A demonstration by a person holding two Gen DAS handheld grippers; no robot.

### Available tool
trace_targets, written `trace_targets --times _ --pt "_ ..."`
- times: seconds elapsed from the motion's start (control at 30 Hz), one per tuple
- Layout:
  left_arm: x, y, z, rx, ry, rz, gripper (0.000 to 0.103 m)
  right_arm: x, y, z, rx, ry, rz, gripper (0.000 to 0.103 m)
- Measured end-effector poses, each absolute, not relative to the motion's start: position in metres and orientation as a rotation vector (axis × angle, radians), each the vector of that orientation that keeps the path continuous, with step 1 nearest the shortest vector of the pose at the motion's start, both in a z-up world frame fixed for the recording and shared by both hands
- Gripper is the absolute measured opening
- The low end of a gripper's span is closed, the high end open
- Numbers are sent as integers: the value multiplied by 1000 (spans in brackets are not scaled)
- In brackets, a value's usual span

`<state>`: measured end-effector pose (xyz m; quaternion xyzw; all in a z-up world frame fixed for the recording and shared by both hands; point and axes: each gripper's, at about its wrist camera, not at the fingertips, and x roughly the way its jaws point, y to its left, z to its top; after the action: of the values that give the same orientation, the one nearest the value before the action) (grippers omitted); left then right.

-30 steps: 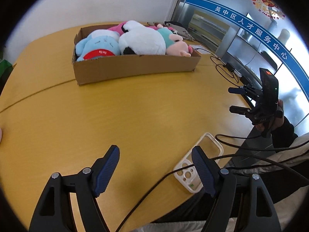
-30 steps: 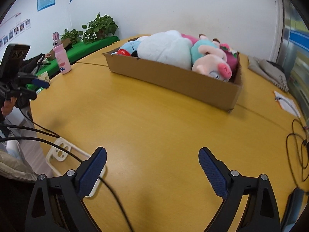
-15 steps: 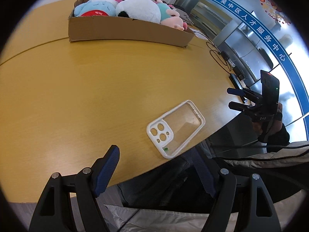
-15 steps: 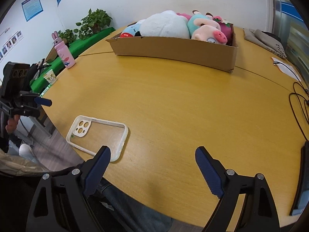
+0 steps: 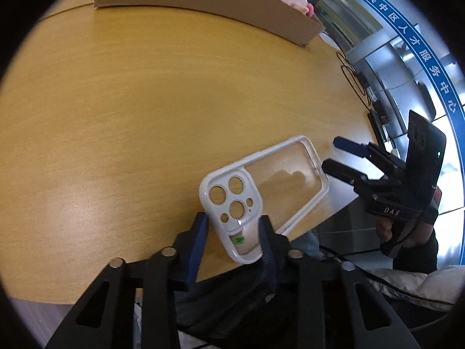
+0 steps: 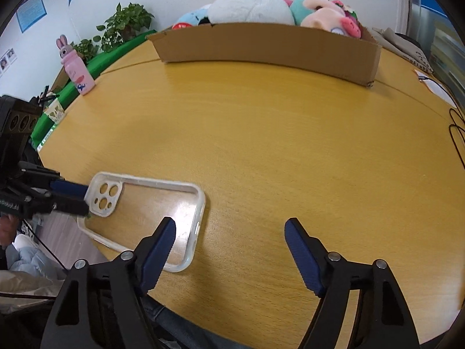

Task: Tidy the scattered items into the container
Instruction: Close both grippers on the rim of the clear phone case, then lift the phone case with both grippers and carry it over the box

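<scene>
A clear phone case with a white rim (image 5: 263, 192) lies at the near edge of the yellow table (image 5: 145, 101), its camera-cutout end hanging over the edge. My left gripper (image 5: 234, 228) is closed on that end, one finger on each side. The case also shows in the right wrist view (image 6: 145, 206), where the left gripper (image 6: 74, 197) pinches its corner. My right gripper (image 6: 229, 241) is open and empty, hovering just right of the case. The cardboard box (image 6: 267, 46) full of plush toys (image 6: 250, 8) stands at the far side.
A pink rabbit-topped bottle (image 6: 76, 71) stands at the table's left edge by green plants (image 6: 125, 26). Black cables (image 6: 456, 133) and papers (image 6: 433, 84) lie on the right side. My lap and the table edge are directly below the grippers.
My left gripper moved in onto the case's camera end and narrowed its fingers around it. My right gripper lowered and came closer to the case.
</scene>
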<state>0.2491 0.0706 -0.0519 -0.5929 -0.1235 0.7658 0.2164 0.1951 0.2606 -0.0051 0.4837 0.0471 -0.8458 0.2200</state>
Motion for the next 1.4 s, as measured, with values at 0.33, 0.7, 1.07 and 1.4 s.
trace_targets --times 0.33,0.7,1.07,1.4 --pt "239 70 -54 -1646 -349 2156 10 194 239 -4 1274 252 -2322 14" --pt "224 73 -30 -1558 -315 2196 9 176 246 15 1265 196 -2398 7" --pt "163 76 55 -1274 -195 2358 9 118 250 106 997 245 -2605 7" --pt "103 83 122 -1117 -138 2445 9 52 248 178 847 290 -2688 6"
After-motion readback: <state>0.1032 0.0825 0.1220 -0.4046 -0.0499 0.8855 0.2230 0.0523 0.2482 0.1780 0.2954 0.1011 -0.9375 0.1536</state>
